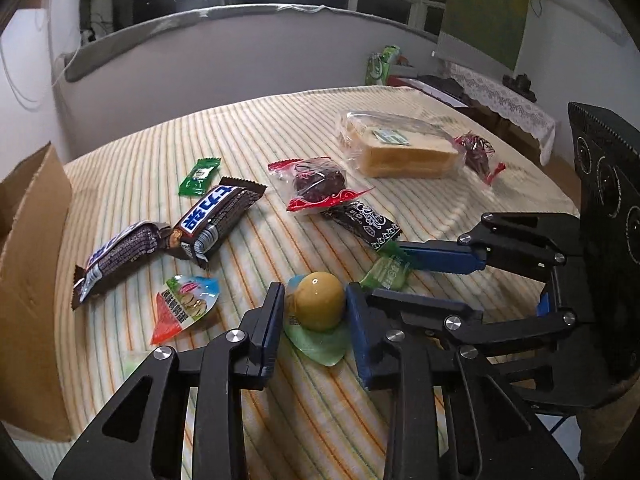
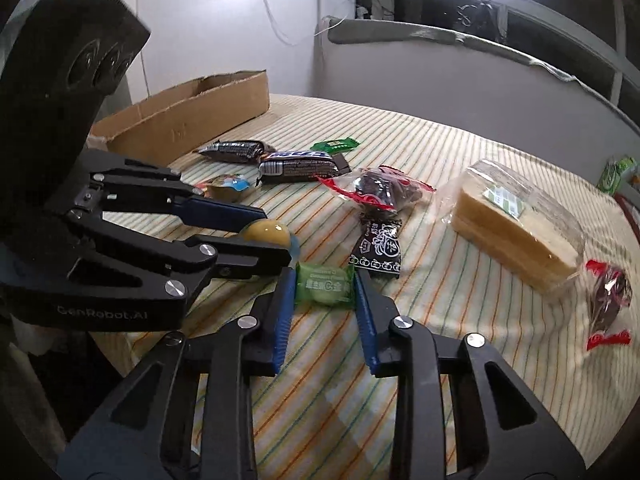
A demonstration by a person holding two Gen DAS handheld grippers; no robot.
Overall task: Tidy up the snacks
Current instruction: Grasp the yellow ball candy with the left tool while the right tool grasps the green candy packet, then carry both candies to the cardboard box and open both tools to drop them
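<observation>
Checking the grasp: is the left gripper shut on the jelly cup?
Shut: left gripper pads press both sides of the jelly cup.

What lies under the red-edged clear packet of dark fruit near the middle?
The black patterned sachet pokes out from under the red-edged clear packet; its covered end is hidden. Below both is striped cloth.

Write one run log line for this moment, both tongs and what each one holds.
left tongs: shut on jelly cup | right tongs: shut on green candy | cardboard box: at table edge
</observation>
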